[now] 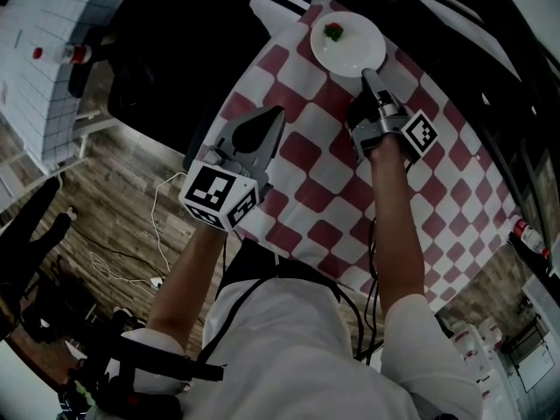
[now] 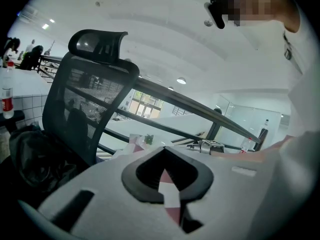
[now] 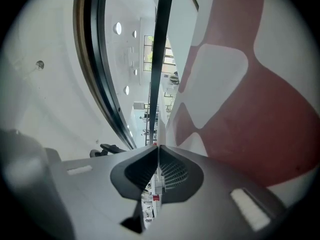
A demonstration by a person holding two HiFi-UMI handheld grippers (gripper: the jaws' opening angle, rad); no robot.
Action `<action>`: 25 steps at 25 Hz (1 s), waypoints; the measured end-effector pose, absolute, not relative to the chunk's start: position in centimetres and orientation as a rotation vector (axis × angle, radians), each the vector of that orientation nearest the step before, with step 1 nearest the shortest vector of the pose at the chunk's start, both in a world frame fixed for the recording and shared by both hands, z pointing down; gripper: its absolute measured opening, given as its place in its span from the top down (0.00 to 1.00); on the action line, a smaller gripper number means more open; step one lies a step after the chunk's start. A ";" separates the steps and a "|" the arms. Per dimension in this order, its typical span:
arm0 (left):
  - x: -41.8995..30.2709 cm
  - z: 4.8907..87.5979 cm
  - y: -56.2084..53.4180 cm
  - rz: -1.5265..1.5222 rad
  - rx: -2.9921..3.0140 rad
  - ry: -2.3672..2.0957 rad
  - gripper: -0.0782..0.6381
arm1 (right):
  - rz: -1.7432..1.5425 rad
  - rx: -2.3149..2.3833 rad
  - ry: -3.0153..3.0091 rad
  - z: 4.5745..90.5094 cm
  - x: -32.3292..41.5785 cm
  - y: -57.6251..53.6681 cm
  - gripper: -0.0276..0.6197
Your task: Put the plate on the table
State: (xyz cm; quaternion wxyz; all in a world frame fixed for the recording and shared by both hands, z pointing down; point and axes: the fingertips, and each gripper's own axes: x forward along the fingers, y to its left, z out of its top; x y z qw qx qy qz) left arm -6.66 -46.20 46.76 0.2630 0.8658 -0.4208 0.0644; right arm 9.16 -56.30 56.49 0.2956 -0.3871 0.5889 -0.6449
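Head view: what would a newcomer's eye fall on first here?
The red-and-white checked tablecloth fills the middle of the view. At its far end is a white plate with a small red and green piece of food on it, and the right gripper, closed, has its tip on the plate's near rim. The left gripper hangs shut above the cloth's left side.

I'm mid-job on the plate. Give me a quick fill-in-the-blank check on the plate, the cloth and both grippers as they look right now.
1. The plate is ______ in colour, with a small red and green bit of food on it.
2. The cloth below it is checked in white and ______.
3. The right gripper has its jaws ______ on the plate's near rim.
4. The left gripper, jaws together over the cloth, holds ______.
Missing words: white; red; shut; nothing.
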 end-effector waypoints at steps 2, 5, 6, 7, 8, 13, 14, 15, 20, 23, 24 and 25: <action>-6.8 46.9 -46.3 0.175 2.339 -1.141 0.89 | -1.716 -1.034 1.564 56.8 9.1 -56.5 0.93; -7.0 47.0 -46.3 0.174 2.336 -1.145 0.89 | -1.726 -1.045 1.559 57.2 8.9 -56.7 0.93; -7.0 47.0 -46.3 0.174 2.336 -1.145 0.89 | -1.729 -1.049 1.557 57.3 8.9 -56.7 0.93; -7.0 47.0 -46.3 0.174 2.336 -1.146 0.89 | -1.732 -1.054 1.553 57.5 8.9 -56.7 0.93; -7.0 47.0 -46.3 0.173 2.335 -1.146 0.89 | -1.736 -1.059 1.548 57.6 8.9 -56.7 0.93; -7.1 46.8 -46.1 0.166 2.337 -1.145 0.89 | -1.751 -1.084 1.515 57.9 8.9 -56.7 0.93; -7.1 46.8 -46.1 0.165 2.336 -1.145 0.89 | -1.754 -1.091 1.510 58.0 8.9 -56.7 0.93; -7.2 46.8 -46.1 0.165 2.335 -1.145 0.89 | -1.756 -1.099 1.504 58.1 8.9 -56.7 0.93; -6.9 46.7 -45.6 0.171 2.338 -1.134 0.89 | -1.776 -1.140 1.506 58.5 9.0 -56.8 0.93; -6.8 46.5 -45.3 0.168 2.338 -1.133 0.89 | -1.792 -1.161 1.503 58.5 8.9 -56.7 0.92; -6.8 46.4 -45.3 0.168 2.337 -1.132 0.89 | -1.793 -1.168 1.504 58.5 9.0 -56.8 0.91; -6.8 46.4 -45.2 0.168 2.337 -1.131 0.89 | -1.791 -1.172 1.507 58.5 9.0 -56.8 0.89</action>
